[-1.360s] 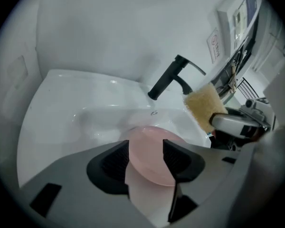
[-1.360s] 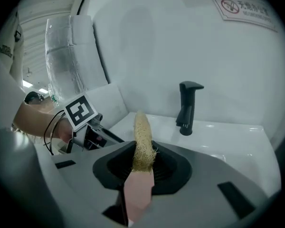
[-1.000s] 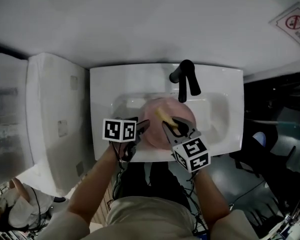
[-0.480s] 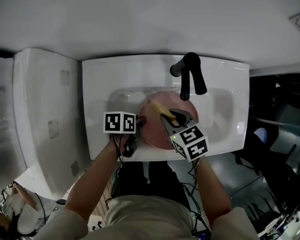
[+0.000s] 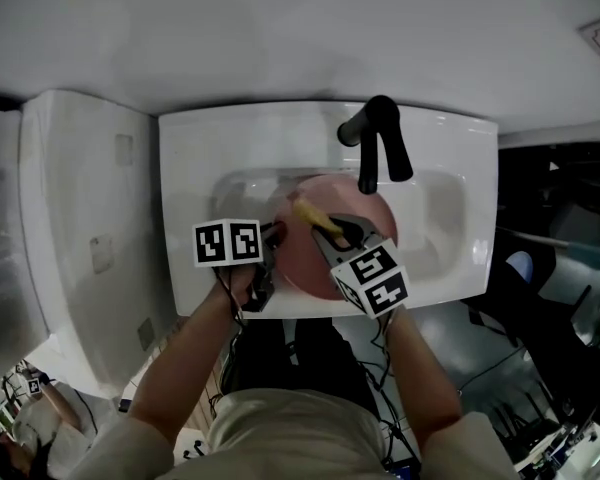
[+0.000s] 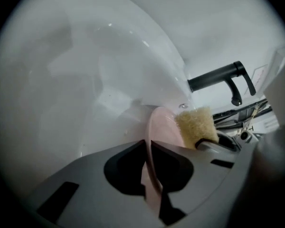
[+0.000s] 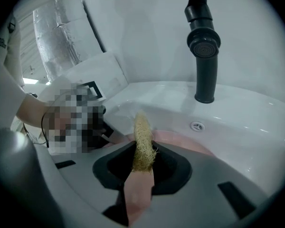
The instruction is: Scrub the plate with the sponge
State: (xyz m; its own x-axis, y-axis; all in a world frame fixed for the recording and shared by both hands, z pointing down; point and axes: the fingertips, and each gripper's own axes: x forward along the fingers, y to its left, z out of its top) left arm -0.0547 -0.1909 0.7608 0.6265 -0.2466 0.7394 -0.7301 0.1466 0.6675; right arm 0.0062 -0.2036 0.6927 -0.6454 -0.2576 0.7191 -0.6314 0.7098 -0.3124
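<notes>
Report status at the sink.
Left gripper just closed on plate rim. Right gripper clamps sponge by the plate. Plate in sink under faucet, nothing blocking.

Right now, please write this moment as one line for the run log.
phase: scrub start | left gripper: jaws just closed on plate rim | right gripper: holds sponge over plate | place: sink

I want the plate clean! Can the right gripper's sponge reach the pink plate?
Probably yes. The right gripper holds the sponge right over the plate, with nothing between, and the left gripper has just been closing its jaws on the plate's rim.
</notes>
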